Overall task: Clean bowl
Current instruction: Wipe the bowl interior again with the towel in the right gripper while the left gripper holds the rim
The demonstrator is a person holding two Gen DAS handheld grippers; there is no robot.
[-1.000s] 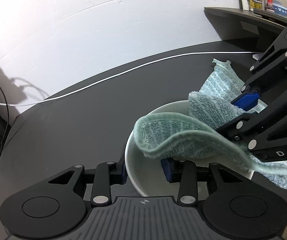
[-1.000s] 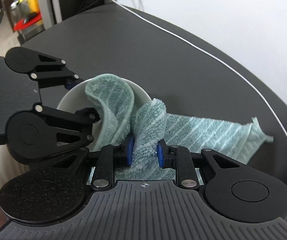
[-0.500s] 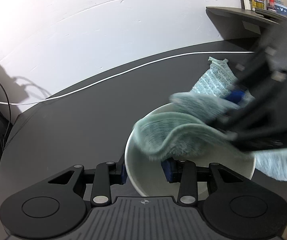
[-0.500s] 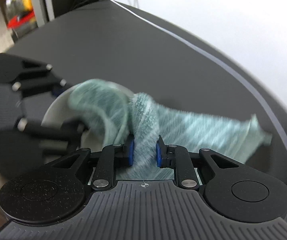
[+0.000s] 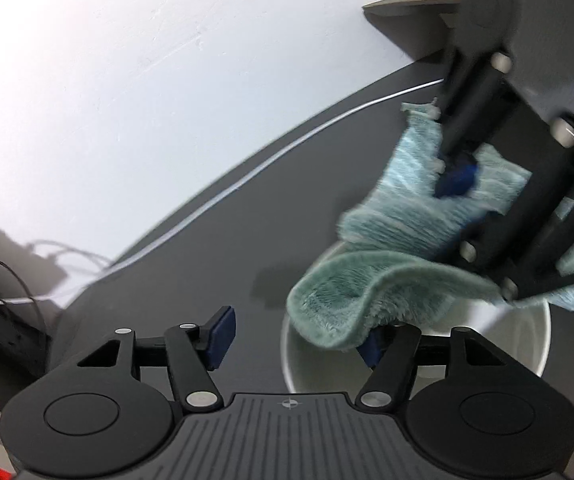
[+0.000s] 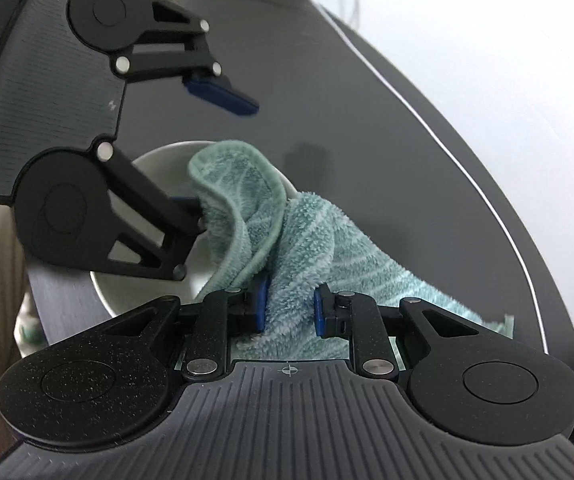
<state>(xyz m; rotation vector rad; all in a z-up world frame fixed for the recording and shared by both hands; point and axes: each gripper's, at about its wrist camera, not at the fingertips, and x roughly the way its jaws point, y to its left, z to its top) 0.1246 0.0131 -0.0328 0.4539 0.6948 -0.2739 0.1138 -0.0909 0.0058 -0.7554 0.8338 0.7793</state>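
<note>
I have the white bowl (image 5: pixel 419 356) sitting on the dark counter (image 5: pixel 215 252), close in front of my left gripper (image 5: pixel 293 336). That gripper's jaws stand wide apart: one blue pad hangs outside the bowl over bare counter, the other reaches inside the bowl, tucked under a fold of the cloth. It is not holding the bowl at the moment.

My right gripper (image 6: pixel 289 304) has its jaws clamped on a bunched part of the teal cloth (image 6: pixel 299 248). From that pinch one fold loops up and over into the bowl, while the rest trails away from the bowl across the counter, toward the white cable (image 6: pixel 463 160) near the wall.

I judge this to be the wiping step, midway: the cloth is in the bowl but only partly in contact with its inside. Next I would close the left jaws on the bowl's rim to steady it, then push the gripped cloth down against the inner wall and sweep round. The bowl looks light and could slide if left unheld.
</note>
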